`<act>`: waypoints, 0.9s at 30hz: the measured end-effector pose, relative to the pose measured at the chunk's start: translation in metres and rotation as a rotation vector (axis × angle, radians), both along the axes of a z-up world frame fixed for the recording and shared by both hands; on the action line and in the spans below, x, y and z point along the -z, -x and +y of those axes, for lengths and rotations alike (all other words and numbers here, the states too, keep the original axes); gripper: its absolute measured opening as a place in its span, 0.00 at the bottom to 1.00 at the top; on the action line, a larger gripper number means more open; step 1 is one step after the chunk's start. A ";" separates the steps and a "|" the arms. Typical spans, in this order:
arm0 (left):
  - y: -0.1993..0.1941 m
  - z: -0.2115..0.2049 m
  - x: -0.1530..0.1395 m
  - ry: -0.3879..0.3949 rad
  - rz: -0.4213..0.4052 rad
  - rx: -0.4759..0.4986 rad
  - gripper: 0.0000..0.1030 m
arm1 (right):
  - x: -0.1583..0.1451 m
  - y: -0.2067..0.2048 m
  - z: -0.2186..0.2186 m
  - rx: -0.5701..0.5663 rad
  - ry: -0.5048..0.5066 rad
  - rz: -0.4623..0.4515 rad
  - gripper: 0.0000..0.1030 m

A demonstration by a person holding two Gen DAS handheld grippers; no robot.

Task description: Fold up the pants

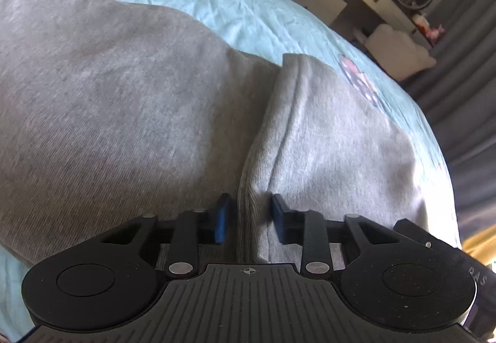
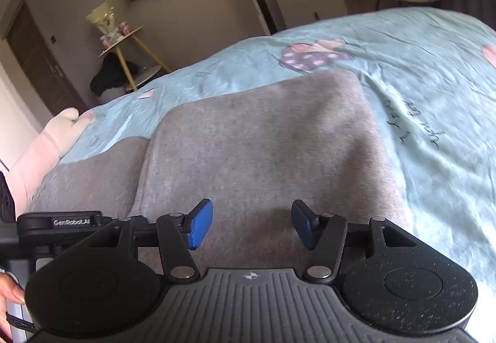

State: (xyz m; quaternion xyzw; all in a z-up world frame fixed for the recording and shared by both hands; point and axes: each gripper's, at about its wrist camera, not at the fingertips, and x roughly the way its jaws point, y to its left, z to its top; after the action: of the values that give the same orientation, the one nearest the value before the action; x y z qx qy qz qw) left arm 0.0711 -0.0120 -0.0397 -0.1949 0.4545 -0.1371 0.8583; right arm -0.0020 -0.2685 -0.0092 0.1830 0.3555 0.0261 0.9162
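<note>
Jaws of the left gripper (image 1: 250, 217) bracketed a raised fold of the gray pants (image 1: 130, 101), pads not visibly pressing.
Right gripper (image 2: 251, 224) hung unclenched and empty above the pants, which lay folded on the pale blue bedsheet (image 2: 434, 70).

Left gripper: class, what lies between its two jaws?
A raised ridge of the grey pants stands between the left gripper's jaws, in the left wrist view.
</note>
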 end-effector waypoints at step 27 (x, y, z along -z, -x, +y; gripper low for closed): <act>0.024 0.304 0.018 0.280 -0.130 -0.760 0.72 | 0.010 -0.009 0.025 -0.013 0.137 0.000 0.80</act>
State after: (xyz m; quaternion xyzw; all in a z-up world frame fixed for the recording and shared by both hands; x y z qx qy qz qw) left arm 0.0467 0.2919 -0.0578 -0.4548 0.2721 0.1170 0.8399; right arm 0.0071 -0.2431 -0.0194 0.1174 0.3578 0.0077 0.9264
